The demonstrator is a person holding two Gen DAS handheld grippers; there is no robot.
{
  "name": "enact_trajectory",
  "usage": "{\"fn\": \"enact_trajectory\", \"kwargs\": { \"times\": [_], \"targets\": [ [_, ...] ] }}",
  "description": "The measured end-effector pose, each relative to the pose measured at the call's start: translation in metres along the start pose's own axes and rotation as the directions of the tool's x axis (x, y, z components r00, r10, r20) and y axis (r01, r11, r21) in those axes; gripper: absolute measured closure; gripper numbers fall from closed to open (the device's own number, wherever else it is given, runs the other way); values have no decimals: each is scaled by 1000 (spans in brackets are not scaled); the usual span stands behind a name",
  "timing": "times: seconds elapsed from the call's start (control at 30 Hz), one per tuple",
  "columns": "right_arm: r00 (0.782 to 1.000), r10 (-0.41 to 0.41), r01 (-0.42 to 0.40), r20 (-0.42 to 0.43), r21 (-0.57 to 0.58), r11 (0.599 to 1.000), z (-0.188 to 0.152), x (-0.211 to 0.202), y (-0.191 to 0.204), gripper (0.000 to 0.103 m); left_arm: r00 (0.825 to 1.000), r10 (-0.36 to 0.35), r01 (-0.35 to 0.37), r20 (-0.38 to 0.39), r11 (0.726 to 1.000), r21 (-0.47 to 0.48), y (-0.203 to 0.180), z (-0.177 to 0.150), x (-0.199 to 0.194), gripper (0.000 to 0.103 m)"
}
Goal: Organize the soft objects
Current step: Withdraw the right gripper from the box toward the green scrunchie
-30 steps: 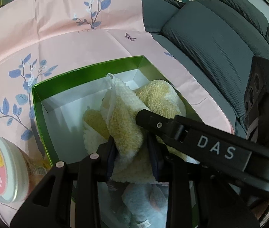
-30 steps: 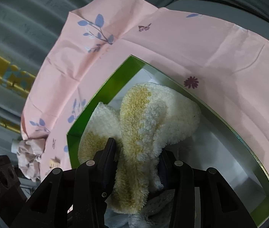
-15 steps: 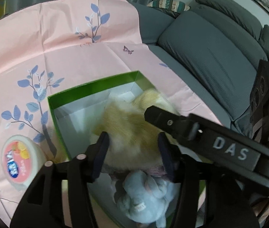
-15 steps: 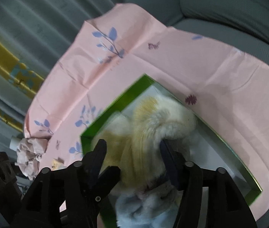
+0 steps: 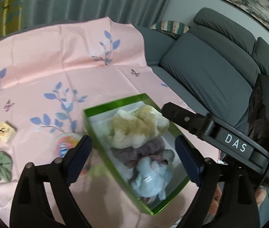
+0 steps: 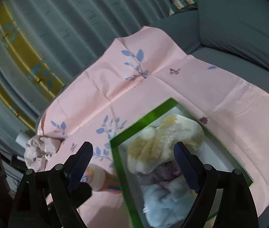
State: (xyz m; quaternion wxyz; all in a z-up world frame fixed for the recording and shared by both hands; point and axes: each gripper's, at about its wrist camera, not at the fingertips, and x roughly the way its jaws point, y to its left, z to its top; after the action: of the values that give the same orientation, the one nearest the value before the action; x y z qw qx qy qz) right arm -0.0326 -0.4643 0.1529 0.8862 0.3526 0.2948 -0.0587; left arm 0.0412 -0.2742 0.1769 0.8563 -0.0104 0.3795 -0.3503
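Observation:
A green box point(image 5: 115, 102) lies on the pink cloth point(image 5: 58, 66). In it a cream-and-tan fluffy cloth point(image 5: 138, 127) lies at the far end, a mauve fluffy piece point(image 5: 136, 152) in the middle and a light blue plush point(image 5: 149, 178) nearest me. My left gripper point(image 5: 132, 140) hangs above the box, its jaws opening, the pads clear of everything. My right gripper point(image 6: 132, 146) hovers over the same box point(image 6: 144, 116) and fluffy cloth point(image 6: 163, 138), jaws also opening and bare. One of its fingers point(image 5: 174, 111) reaches in from the right.
Left of the box lie a round tub with a colourful lid point(image 5: 66, 142), a green scrunchie point(image 5: 0, 166) and small cream and red items point(image 5: 5, 132). A crumpled pink bundle point(image 6: 39, 150) sits at the cloth's edge. A grey sofa point(image 5: 210, 72) and curtains stand behind.
Both grippers were shut on the cream-and-tan fluffy cloth. They have opened, let it drop into the box, and risen back away from it.

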Motion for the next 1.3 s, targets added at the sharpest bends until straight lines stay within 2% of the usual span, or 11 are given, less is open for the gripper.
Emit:
{"fn": "enact_trajectory", "kwargs": {
  "times": [0.1,0.2,0.3,0.47,0.63,0.77,0.87,1.03,1.13,1.17,1.3],
  "targets": [
    [1000,-4,4,9,-39,999,-5,-4,16,8,1000,23,-23,18,1000,-21,12,-4,-15,8],
    [1000,8,-7,8,-84,996,-11,-5,33,7,999,45,-44,27,998,-49,26,-10,-29,8],
    [1000,23,-22,2,-133,991,-18,-5,51,6,993,108,-105,36,992,-76,45,-18,-43,8],
    [995,99,-103,-26,-201,974,-31,-4,86,6,981,190,-182,46,972,-152,83,-36,-65,8],
    [983,161,-178,-87,-268,947,-48,6,123,6,957,288,-271,33,931,-245,133,-61,-87,8],
    [967,197,-240,-160,-319,917,-67,22,156,6,932,363,-341,2,877,-339,177,-85,-99,8],
    [957,197,-265,-215,-359,895,-81,37,179,6,925,379,-354,-14,849,-393,201,-101,-103,9],
    [919,187,-319,-346,-375,870,-107,81,216,6,917,397,-376,-44,821,-429,227,-123,-99,13],
    [889,167,-340,-426,-373,863,-121,113,233,6,929,365,-349,-55,821,-452,237,-130,-94,17],
    [876,157,-347,-456,-368,863,-127,127,239,6,933,354,-341,-59,821,-458,240,-132,-91,22],
    [841,123,-356,-526,-368,859,-144,164,256,17,940,335,-326,-70,817,-474,251,-137,-82,33]
  ]
}}
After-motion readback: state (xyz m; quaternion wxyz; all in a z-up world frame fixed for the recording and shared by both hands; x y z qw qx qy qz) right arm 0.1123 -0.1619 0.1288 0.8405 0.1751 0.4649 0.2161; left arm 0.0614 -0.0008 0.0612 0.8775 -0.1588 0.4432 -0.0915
